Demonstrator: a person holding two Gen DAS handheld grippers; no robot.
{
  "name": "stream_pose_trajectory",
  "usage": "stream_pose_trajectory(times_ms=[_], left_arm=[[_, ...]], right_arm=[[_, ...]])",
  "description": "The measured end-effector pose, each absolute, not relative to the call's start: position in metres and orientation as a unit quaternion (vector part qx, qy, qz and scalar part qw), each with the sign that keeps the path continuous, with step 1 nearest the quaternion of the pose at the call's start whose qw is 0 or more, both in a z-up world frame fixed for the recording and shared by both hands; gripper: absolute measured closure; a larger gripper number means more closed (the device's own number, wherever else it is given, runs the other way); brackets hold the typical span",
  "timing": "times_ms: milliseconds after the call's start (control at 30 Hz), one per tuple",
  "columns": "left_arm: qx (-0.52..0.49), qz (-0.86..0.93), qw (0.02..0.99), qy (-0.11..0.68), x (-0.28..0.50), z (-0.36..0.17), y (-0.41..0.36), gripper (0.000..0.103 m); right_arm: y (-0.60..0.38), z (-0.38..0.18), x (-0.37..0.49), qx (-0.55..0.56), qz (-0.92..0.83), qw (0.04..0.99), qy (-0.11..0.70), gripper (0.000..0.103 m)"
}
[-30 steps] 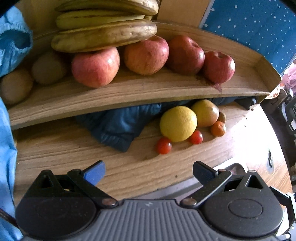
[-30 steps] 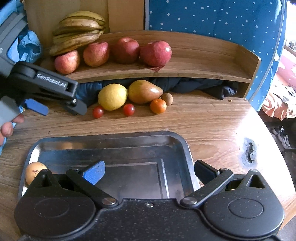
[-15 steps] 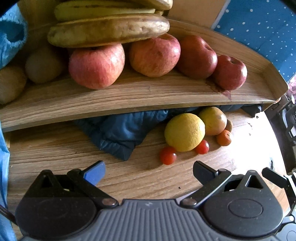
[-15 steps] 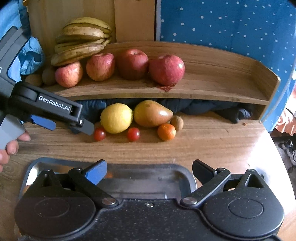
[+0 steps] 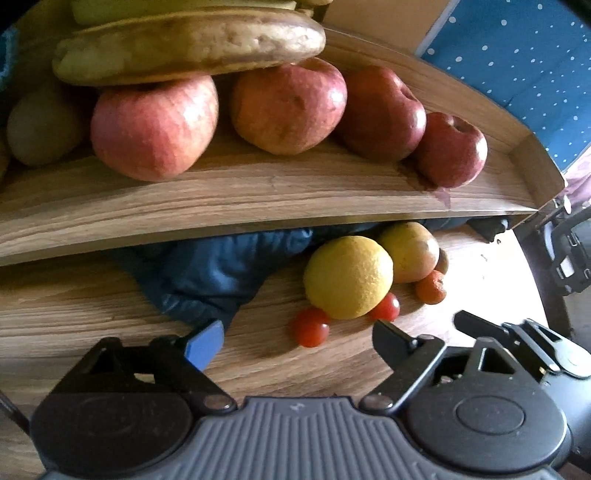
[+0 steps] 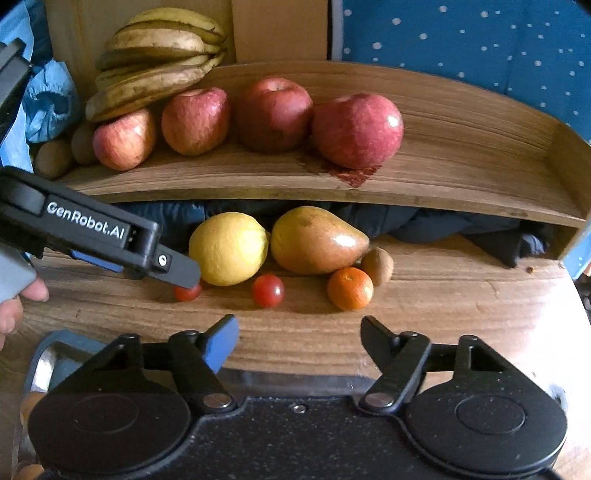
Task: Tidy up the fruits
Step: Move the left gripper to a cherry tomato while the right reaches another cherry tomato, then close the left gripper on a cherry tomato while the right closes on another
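Wooden shelf (image 6: 461,162) holds apples (image 6: 356,129) and bananas (image 6: 155,77); both grippers' jaws are closing, nothing between them.

I see a wooden surface (image 6: 424,306) with a curved wooden shelf (image 6: 461,173) raised along its back, side walls closing its ends. Behind it hangs blue fabric with white dots (image 6: 480,40), beside a plain wooden panel (image 6: 277,29). Dark blue cloth (image 5: 207,273) is bunched under the shelf. Bright daylight washes the surface's right side
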State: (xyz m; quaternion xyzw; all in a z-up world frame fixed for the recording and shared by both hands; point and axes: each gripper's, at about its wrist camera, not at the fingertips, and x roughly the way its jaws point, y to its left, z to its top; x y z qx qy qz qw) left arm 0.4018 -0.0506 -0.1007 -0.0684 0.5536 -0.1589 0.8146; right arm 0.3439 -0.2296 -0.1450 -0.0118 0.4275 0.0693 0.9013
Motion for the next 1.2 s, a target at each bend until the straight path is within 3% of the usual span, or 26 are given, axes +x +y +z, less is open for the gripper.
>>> stream_pose_trajectory(times_ms=[267,500,1200], left_arm=[[-0.083,-0.175,0.811,0.552,0.407,-0.103,-0.043,0.029],[-0.092,-0.199,0.8,0.558,0.406,-0.104,-0.038,0.051],[-0.092,-0.194,0.8,0.56,0.407,-0.113,-0.049,0.071]], right_arm=[[-0.221,-0.154,0.362,-0.039,0.1,0.895,0.434,0.042],[-0.218,-0.16,0.374,-0.041,0.111,0.89,0.44,0.055],[-0.219,-0.166,0.379,-0.041,0.127,0.888,0.44,0.072]])
